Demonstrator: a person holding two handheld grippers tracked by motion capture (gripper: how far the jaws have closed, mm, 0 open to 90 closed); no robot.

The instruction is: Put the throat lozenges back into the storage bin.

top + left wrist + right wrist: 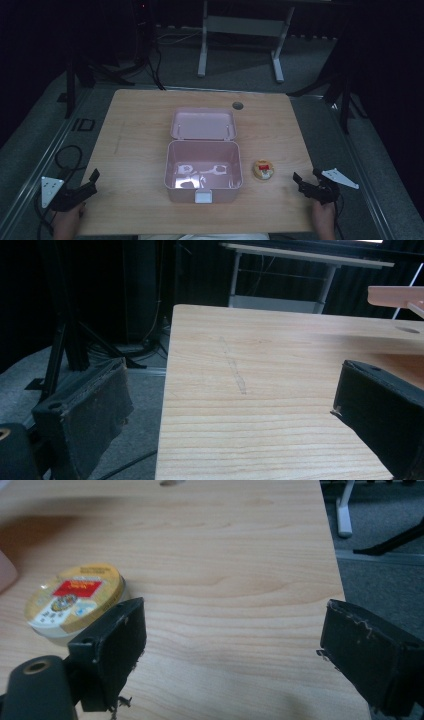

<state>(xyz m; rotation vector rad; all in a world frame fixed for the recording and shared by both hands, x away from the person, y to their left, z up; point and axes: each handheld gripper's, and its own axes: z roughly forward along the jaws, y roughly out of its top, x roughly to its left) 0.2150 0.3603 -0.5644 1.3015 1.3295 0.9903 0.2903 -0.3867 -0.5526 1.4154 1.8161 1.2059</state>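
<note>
Both grippers sit low at the near corners of the wooden table (pixel 140 130) as I watch from the high view. On my left, the left gripper (pixel 87 186) rests at the table's near left edge, held by a hand (pixel 67 222), its jaws spread wide; in the left gripper view they frame bare wood with nothing between them, one jaw hanging past the table's edge over grey floor. On my right, the right gripper (pixel 303 184) lies near the right edge, also held from below, jaws parted and empty. A pink box (pixel 204 172) stands open at the table's centre, its lid (pixel 203 123) tipped back on the far side and a white latch on its near wall. Just right of the box, apart from it, lies a small round tin (pixel 263 169) with a yellow and red label. In the right gripper view the tin (pixel 75 602) sits just beyond the left-hand jaw, outside the gap.
</note>
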